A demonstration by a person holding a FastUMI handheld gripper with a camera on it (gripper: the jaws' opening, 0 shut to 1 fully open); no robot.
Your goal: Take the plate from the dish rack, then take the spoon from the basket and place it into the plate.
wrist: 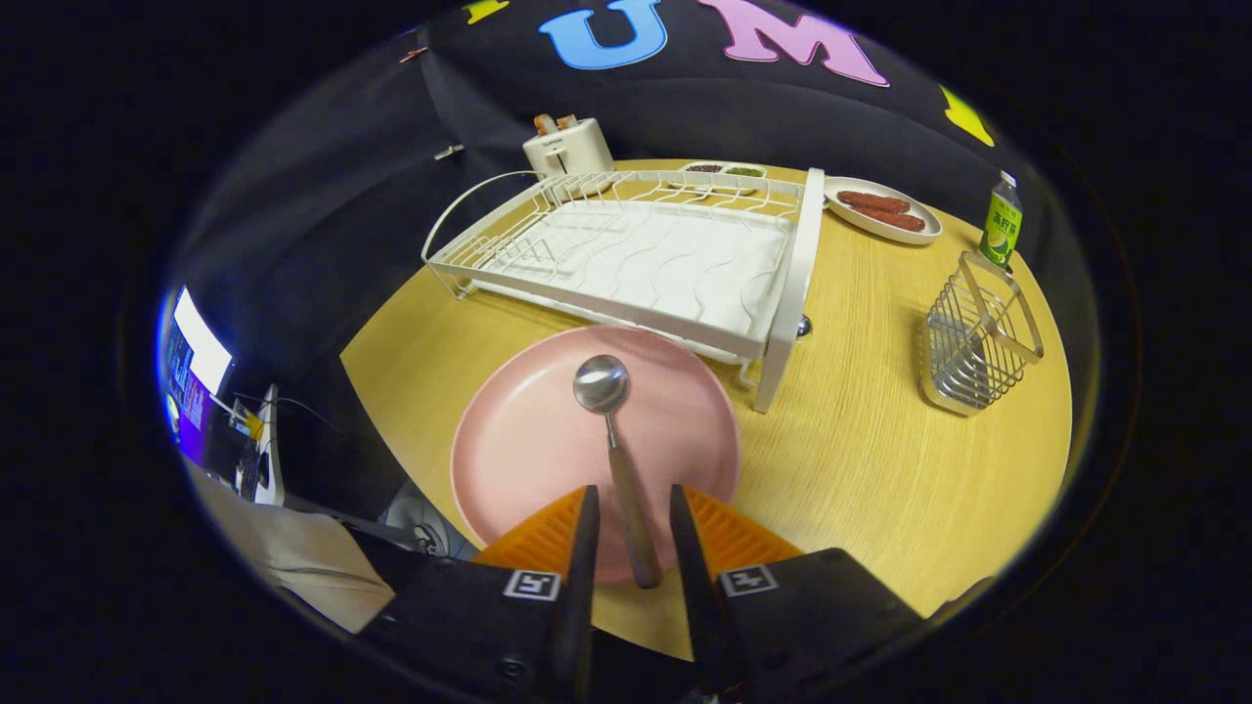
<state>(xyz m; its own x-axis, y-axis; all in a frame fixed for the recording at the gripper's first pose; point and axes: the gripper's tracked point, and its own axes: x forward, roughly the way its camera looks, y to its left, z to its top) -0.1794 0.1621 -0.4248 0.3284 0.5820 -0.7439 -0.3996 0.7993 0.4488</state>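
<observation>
Spoon (614, 445) lies in the pink plate (533, 445), its bowl toward the dish rack (626, 259) and its wooden handle reaching back over the plate's near rim, where it runs between the two fingers of the hand-held gripper (631, 513). The fingers stand narrowly apart on either side of the handle, with a small gap visible on each side, so they do not seem to press on it. The plate sits on the wooden desk (861, 469), just in front of the white dish rack, which holds no dishes. To the right of the rack, well apart from it, stands the wire basket (973, 337), and beyond the basket a green bottle (1001, 225) whose label is too small to read. Behind the rack's right end sits a white oval dish (885, 210) with reddish sausages, and behind its far edge a small dish (724, 171) with dark and green contents. At the rack's far left corner stands a cream toaster (569, 147) carrying a small brand mark that cannot be made out.
</observation>
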